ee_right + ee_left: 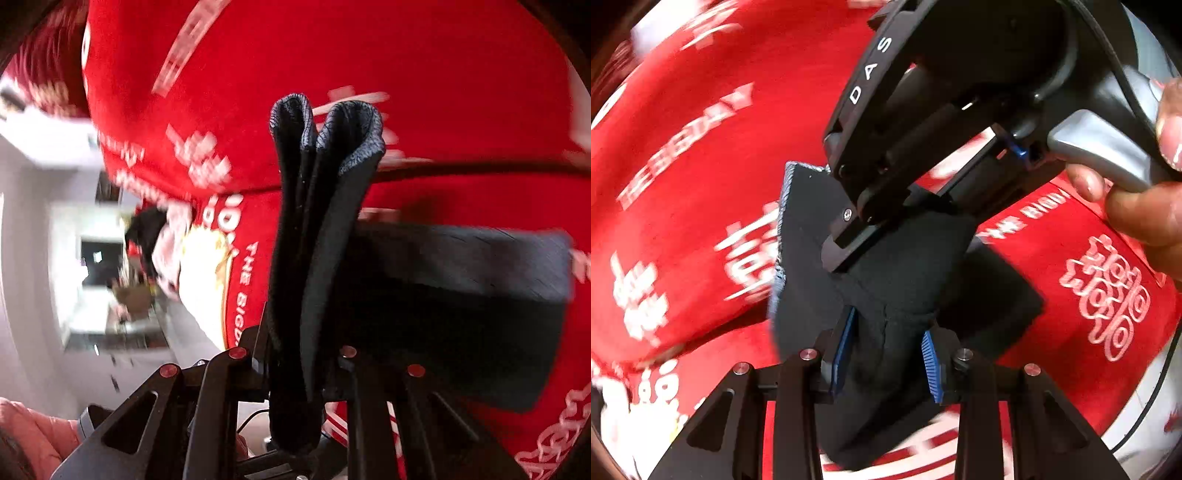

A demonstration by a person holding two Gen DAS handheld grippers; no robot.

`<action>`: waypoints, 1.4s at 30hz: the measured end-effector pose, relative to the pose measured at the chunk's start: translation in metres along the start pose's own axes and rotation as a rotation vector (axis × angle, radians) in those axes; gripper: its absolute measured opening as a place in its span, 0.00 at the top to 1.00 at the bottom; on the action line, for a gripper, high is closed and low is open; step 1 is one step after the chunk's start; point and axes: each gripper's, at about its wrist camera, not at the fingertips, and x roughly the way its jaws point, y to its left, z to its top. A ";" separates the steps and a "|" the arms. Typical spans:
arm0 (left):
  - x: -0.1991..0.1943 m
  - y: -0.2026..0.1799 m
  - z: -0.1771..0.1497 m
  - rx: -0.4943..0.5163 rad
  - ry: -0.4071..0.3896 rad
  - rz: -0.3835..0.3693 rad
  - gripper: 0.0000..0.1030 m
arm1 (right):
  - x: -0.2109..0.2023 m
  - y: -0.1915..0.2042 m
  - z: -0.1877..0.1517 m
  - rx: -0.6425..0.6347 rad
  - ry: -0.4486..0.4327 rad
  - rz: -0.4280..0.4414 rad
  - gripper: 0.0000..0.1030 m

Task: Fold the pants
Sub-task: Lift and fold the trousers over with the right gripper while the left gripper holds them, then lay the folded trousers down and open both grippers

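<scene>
Black pants [923, 266] hang bunched above a red cloth with white print [701, 147]. My left gripper [886, 343] is shut on a thick fold of them, its blue pads [842, 350] pressing from both sides. My right gripper [849, 240] comes in from the upper right and pinches the pants a little farther along. In the right wrist view my right gripper [299, 365] clamps a doubled, upright fold of the pants [325, 221], whose grey-edged hem curls over at the top. More dark fabric trails to the right.
The red printed cloth [443, 92] fills the background of both views. A person's hand [1137, 206] grips the right gripper's grey handle. A pink sleeve [29, 435] shows at the lower left. A blurred pale room with furniture [92, 258] lies beyond the cloth's edge.
</scene>
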 end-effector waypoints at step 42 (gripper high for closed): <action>0.088 0.105 -0.071 -0.444 0.551 0.117 0.19 | 0.005 -0.102 -0.056 -0.007 -0.072 -0.435 0.61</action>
